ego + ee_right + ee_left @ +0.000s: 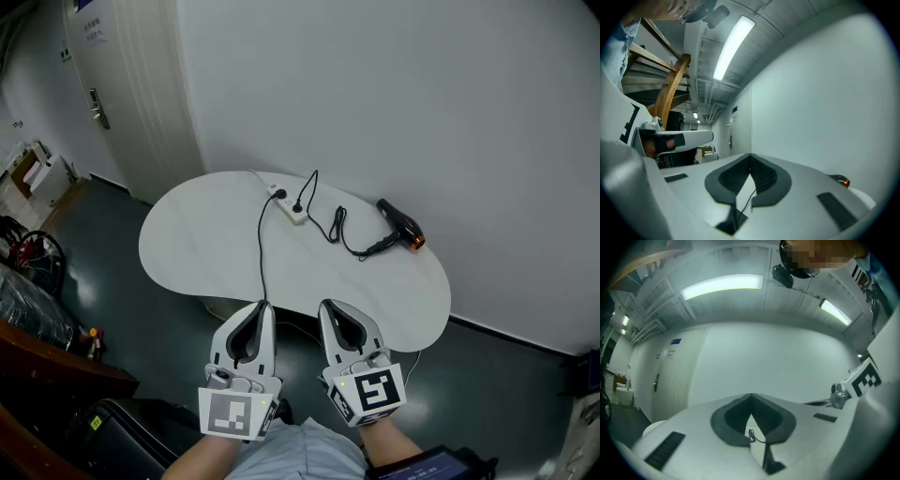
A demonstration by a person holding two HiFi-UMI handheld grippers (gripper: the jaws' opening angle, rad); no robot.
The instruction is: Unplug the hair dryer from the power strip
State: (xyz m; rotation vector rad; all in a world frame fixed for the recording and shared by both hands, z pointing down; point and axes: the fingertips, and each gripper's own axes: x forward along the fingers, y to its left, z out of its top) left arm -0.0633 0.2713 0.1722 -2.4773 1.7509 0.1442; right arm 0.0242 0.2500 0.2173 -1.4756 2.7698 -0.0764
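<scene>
A white power strip (289, 206) lies at the back of the white table (187, 248), with plugs in it. A black hair dryer (403, 227) with an orange nozzle lies to its right, and its looped cord (336, 225) runs to the strip. My left gripper (263, 306) and right gripper (325, 305) hover side by side at the table's near edge, well short of the strip. Both are shut with nothing between the jaws. The left gripper (751, 397) shows a bit of cord (754, 437) below its tips. Beside the right gripper (750, 155) the dryer's orange tip (840, 180) peeks out.
A second black cord (262, 258) runs from the strip over the table's front edge. A white wall stands close behind the table and a door (112, 94) at the left. Boxes and dark clutter (37, 262) lie on the floor at left. A wooden stair (670, 89) rises behind.
</scene>
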